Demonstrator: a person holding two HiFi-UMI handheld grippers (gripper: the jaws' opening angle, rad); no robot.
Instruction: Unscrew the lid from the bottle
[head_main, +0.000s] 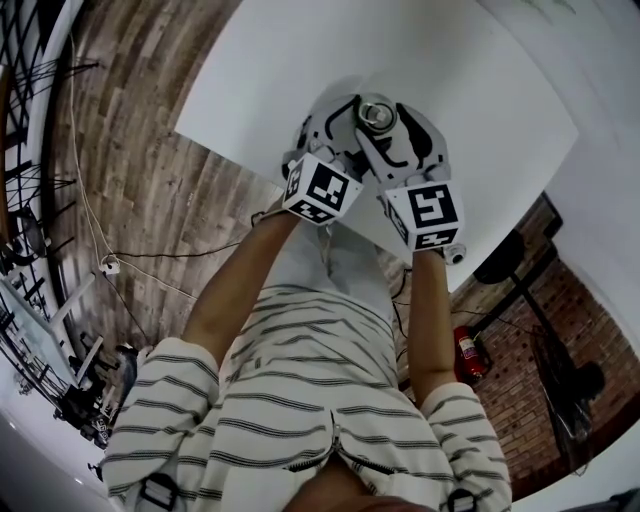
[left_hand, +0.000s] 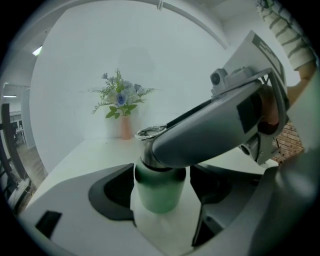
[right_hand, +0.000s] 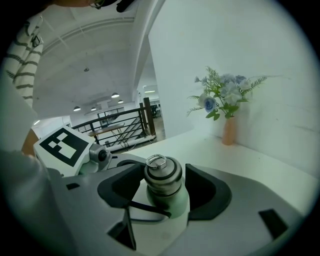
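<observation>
A pale green bottle (left_hand: 159, 192) with a steel lid (right_hand: 163, 175) and a ring on top stands upright on the white table (head_main: 500, 120). Seen from the head view, the lid (head_main: 376, 111) sits between the two grippers. My left gripper (left_hand: 162, 186) is open around the green body, its dark pads a little apart from it. My right gripper (right_hand: 165, 189) is open around the lid, with a gap on each side. In the left gripper view, the right gripper's finger (left_hand: 220, 127) crosses in front of the lid and hides most of it.
A pink vase of blue and white flowers (right_hand: 229, 131) stands at the table's back by the white wall. Wooden floor (head_main: 140, 170) lies to the left of the table, with a black railing (right_hand: 117, 127) beyond. A red fire extinguisher (head_main: 468, 352) stands on the floor.
</observation>
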